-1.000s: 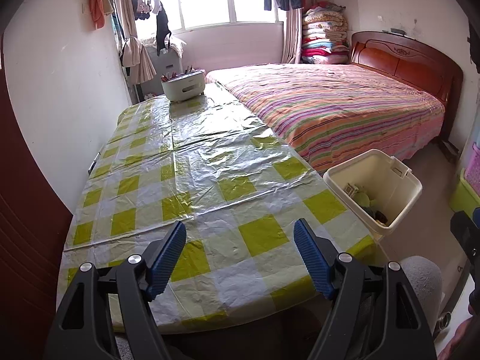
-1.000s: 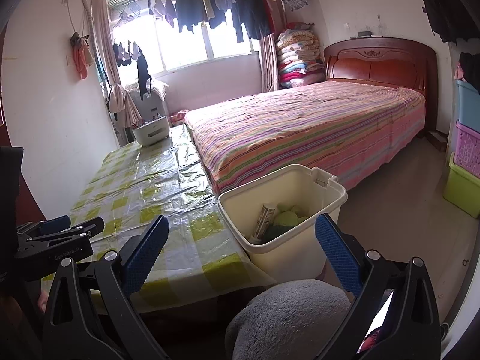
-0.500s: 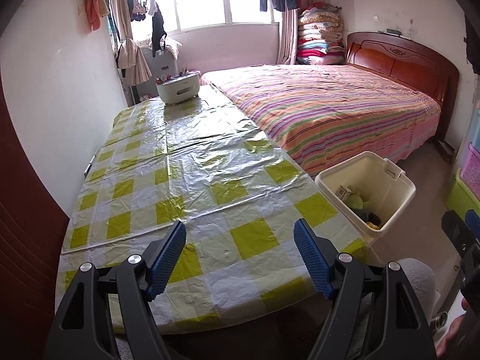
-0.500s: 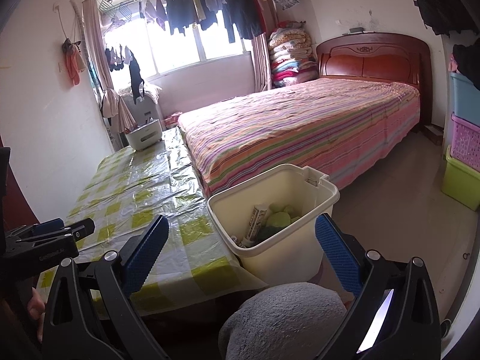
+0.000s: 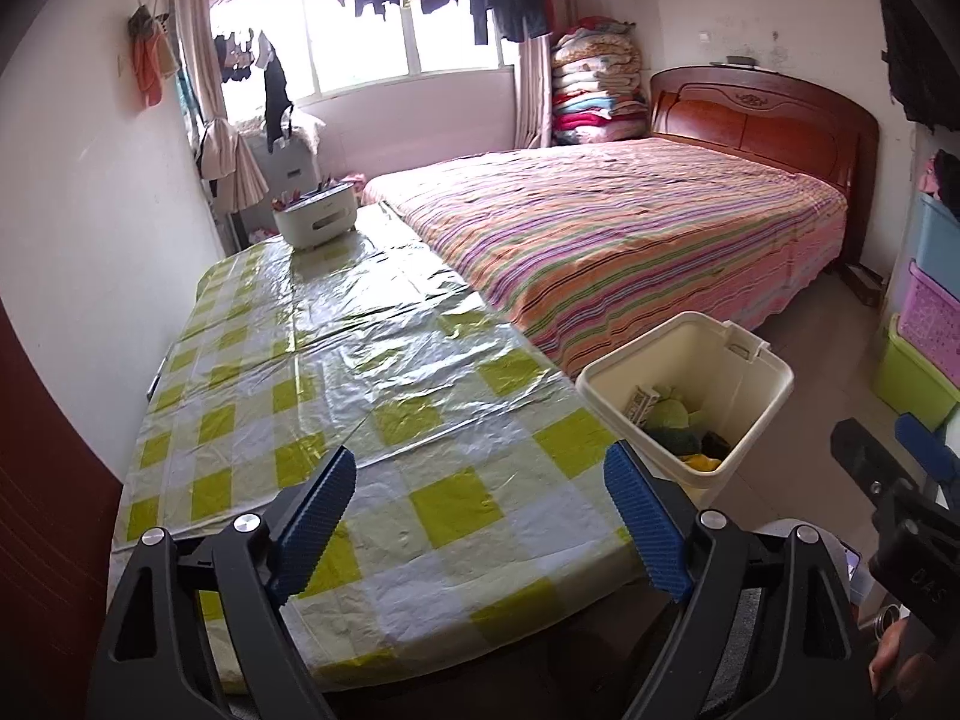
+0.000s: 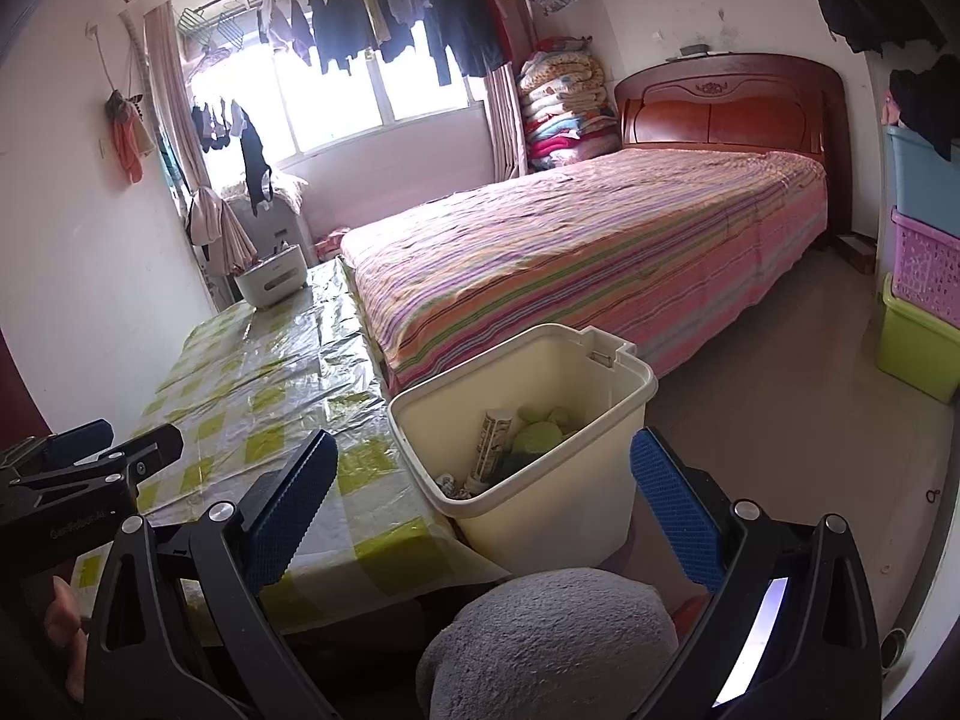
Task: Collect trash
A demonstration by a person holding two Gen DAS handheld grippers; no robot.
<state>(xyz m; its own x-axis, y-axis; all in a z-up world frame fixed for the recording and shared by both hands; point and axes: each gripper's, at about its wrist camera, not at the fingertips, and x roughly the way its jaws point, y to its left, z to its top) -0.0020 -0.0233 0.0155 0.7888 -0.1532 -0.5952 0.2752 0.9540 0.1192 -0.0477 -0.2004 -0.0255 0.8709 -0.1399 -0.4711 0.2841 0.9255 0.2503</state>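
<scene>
Ahead of the right tongs (image 6: pixel 480 507), the bin (image 6: pixel 612 381) of trash (image 6: pixel 534 438) is seen, nearer them than the left tongs (image 5: pixel 480 516). Both are held wide open and empty; no trash is seen on the table (image 5: pixel 336 360).

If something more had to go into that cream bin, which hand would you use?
Probably the right: its open, empty gripper points straight at the bin, while the left gripper faces the table.

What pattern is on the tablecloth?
Yellow-green and white checks on the tablecloth, under glossy clear plastic; clearest in the left wrist view.
</scene>
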